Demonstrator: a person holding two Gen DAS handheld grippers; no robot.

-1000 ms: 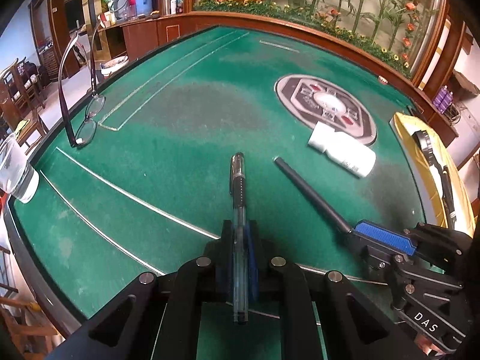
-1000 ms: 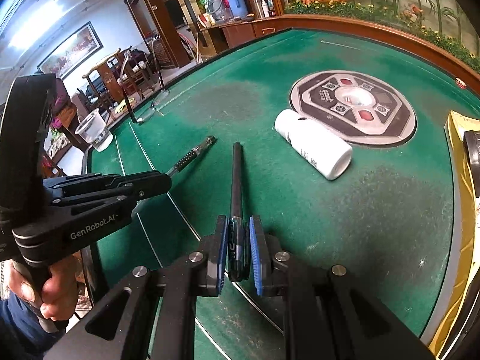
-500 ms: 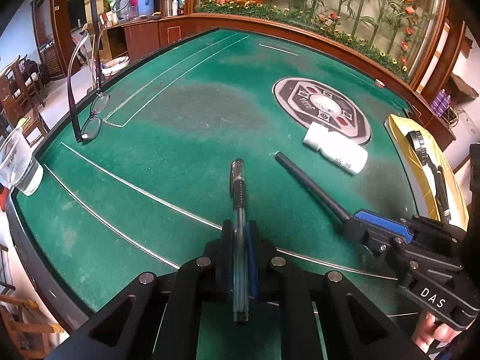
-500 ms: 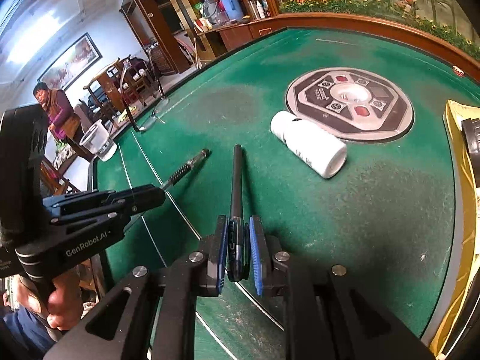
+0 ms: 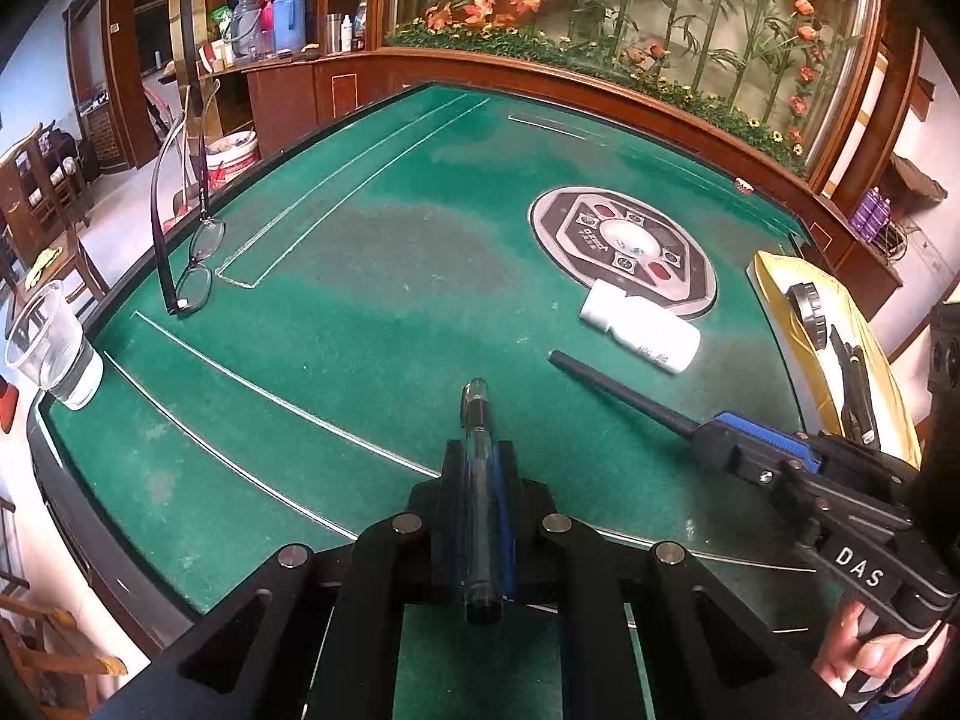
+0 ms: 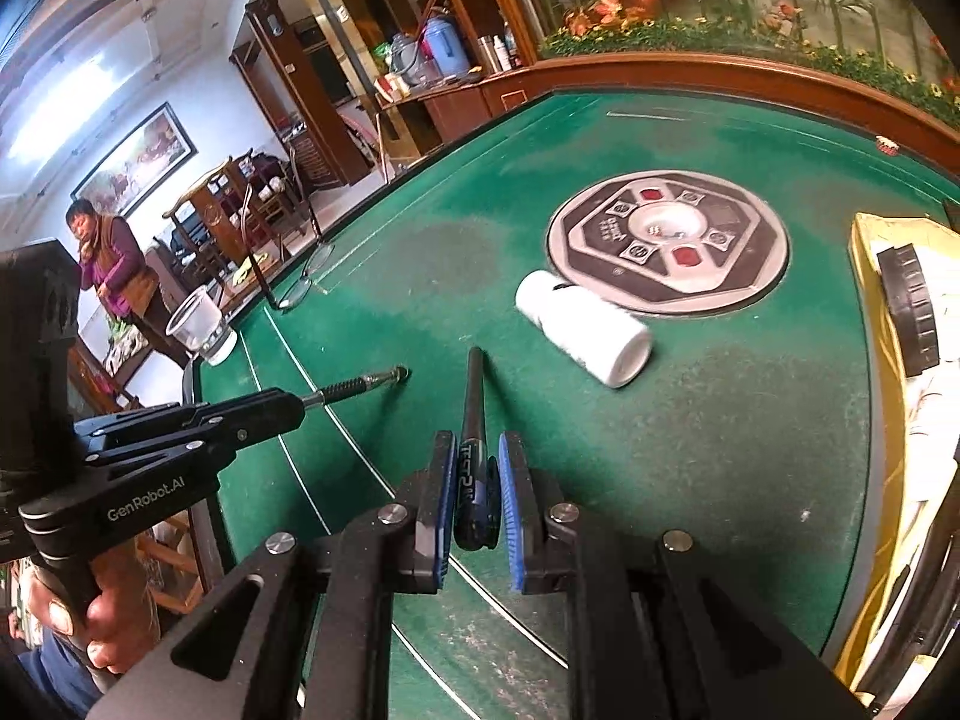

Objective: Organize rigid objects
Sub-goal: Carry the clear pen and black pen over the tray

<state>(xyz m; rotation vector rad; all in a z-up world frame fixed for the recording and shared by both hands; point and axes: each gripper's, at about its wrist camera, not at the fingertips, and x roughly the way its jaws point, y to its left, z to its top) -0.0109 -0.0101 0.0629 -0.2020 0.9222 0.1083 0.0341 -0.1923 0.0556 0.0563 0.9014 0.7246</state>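
Each gripper holds one part of a pen above the green bench (image 5: 372, 312). The left gripper (image 5: 477, 480) has its fingers squeezed tight on the clear pen body (image 5: 478, 468). That part points straight out ahead along the fingers, with its tip over the bench. The right gripper (image 6: 477, 486) has its fingers squeezed on the thick end of the black pen cap (image 6: 474, 420), and the thin end also points straight ahead. In the left view, the black cap comes in from the right side, slanting up and to the left. In the right view, the pen body comes in from the left side, with its tip near the tip of the cap but not touching it. So the two long parts are not in one line yet. My guess is that they must be turned to face each other, tip to open end, before they can slide together. The yellow tray (image 5: 774, 276) lies at the far right, closer to the right hand.
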